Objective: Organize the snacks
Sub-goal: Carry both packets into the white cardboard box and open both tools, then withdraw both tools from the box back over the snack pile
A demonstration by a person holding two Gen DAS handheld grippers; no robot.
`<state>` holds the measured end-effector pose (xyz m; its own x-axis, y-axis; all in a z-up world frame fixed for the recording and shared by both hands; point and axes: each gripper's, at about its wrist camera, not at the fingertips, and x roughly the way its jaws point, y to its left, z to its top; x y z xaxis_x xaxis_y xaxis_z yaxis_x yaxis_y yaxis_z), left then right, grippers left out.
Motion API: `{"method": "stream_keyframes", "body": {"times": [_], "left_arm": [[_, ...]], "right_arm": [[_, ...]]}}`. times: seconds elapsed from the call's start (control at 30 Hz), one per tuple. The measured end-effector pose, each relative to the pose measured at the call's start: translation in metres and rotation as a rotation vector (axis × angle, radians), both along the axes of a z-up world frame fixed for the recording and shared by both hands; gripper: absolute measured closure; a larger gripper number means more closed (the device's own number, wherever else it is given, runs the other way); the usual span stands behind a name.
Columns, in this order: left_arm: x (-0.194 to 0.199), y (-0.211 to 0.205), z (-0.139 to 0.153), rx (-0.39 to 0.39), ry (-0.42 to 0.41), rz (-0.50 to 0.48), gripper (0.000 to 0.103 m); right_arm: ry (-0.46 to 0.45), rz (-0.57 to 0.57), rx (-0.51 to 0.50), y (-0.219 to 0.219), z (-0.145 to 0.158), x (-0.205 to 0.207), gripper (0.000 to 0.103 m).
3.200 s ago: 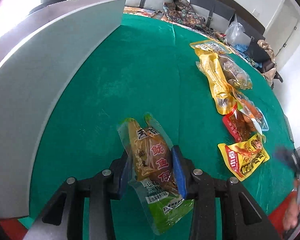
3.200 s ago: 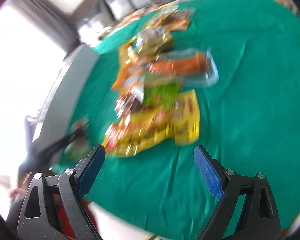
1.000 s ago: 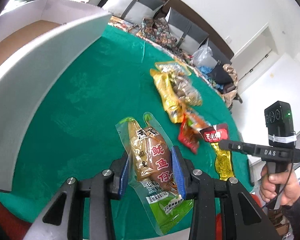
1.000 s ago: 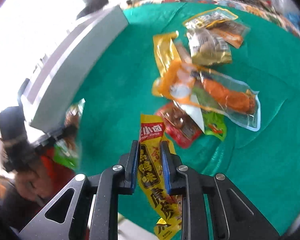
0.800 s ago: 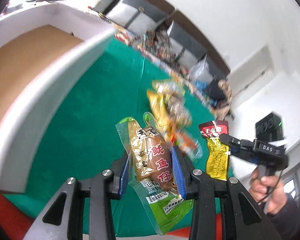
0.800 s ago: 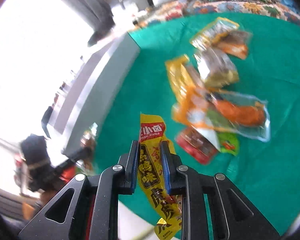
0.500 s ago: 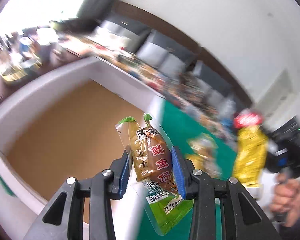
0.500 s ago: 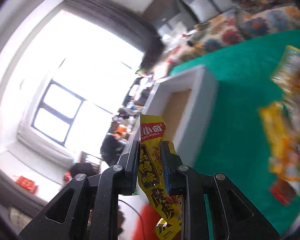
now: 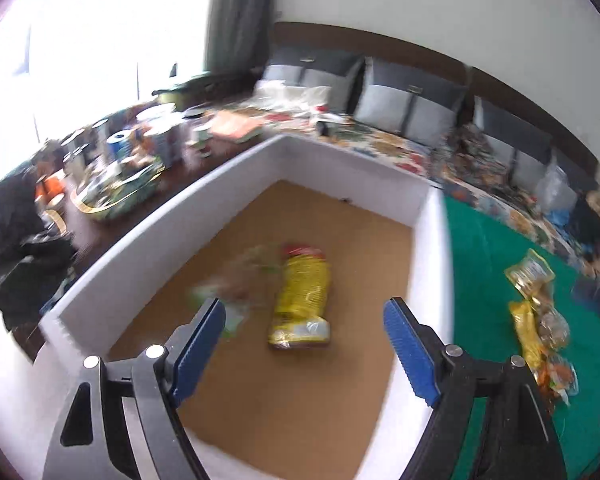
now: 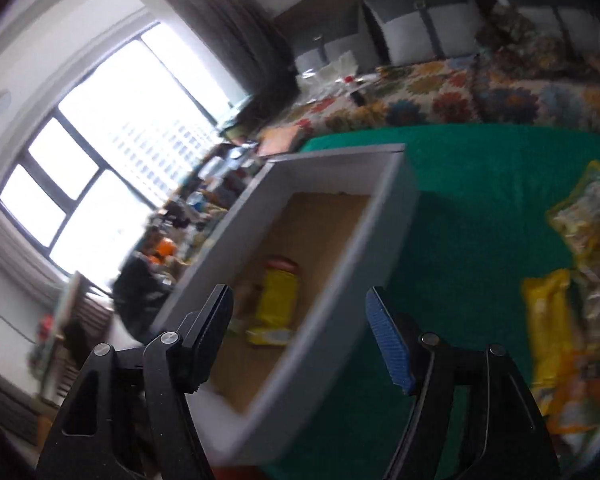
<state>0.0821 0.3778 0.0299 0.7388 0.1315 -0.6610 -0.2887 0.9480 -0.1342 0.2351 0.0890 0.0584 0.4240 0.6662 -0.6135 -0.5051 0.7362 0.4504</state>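
My left gripper (image 9: 304, 346) hangs over the white-walled box (image 9: 240, 168), its blue fingers (image 9: 198, 350) having just been opening and now spread wide with nothing between them. On the brown cardboard floor of the box, in the middle of the left wrist frame, the yellow snack packet (image 9: 302, 300) lies flat with its red top pointing away from me. Just to its left is a blurred greenish-brown pouch (image 9: 236, 286), too smeared for me to tell whether it lies flat or not.

My right gripper (image 10: 298, 338) points at the same box from its right side; its fingers (image 10: 388, 346) have also just been opening and stand well apart, holding nothing. In that view the yellow packet shows inside the box, left of centre.

The box stands at the left end of the green table (image 9: 488, 264). The rest of the snacks (image 9: 536, 320) lie in a loose row on the green cloth at the right edge of both frames, well apart from the box: a clear gold-edged bag farthest away, then a long yellow packet, then orange ones nearest me.
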Motion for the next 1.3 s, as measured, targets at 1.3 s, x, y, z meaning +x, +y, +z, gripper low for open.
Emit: {"method": "stream_keyframes", "body": {"times": [1.3], "left_arm": [[0.002,-0.308,-0.110,-0.072,0.270,-0.379,0.001]], "right_arm": [[0.033,-0.679,-0.493,-0.416,-0.171,-0.027,0.008]]}}
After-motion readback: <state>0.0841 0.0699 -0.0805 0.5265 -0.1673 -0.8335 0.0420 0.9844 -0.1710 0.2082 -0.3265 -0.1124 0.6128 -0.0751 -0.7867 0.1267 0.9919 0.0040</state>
